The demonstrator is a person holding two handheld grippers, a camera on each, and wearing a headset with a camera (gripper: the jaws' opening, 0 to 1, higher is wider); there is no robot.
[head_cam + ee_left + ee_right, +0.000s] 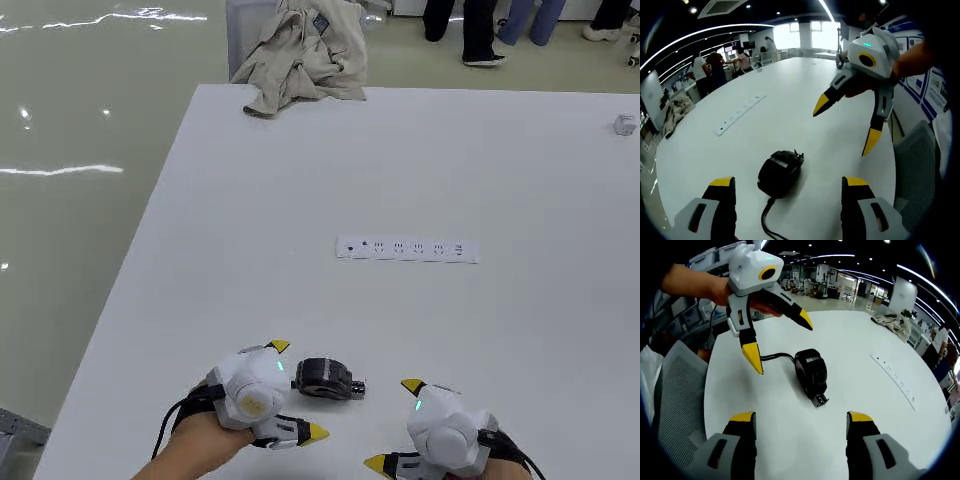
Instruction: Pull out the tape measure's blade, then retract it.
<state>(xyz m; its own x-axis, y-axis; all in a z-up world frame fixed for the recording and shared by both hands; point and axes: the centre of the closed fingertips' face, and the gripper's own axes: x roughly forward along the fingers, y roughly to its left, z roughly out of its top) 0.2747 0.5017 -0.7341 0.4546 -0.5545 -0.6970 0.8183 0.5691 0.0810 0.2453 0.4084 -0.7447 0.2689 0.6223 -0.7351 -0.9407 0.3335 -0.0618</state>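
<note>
Left tool point(297, 389) is gaping wide toward the tape measure point(325, 378), apparently not touching it; right tool point(395, 425) is hanging open, empty.

White table point(300, 170) bears tape measure point(325, 378), power strip point(407, 249), small grey object point(624, 124).

garment point(300, 50) cut off at top, right hand-held gripper point(395, 425) clipped by bottom edge

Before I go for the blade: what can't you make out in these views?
The tape measure's blade hook: tiny in the head view, small and unclear in the right gripper view.
Its black cord: far end cut off by the left gripper view's bottom edge.
A small grey object by the head view's right edge: too small to identify.
</note>
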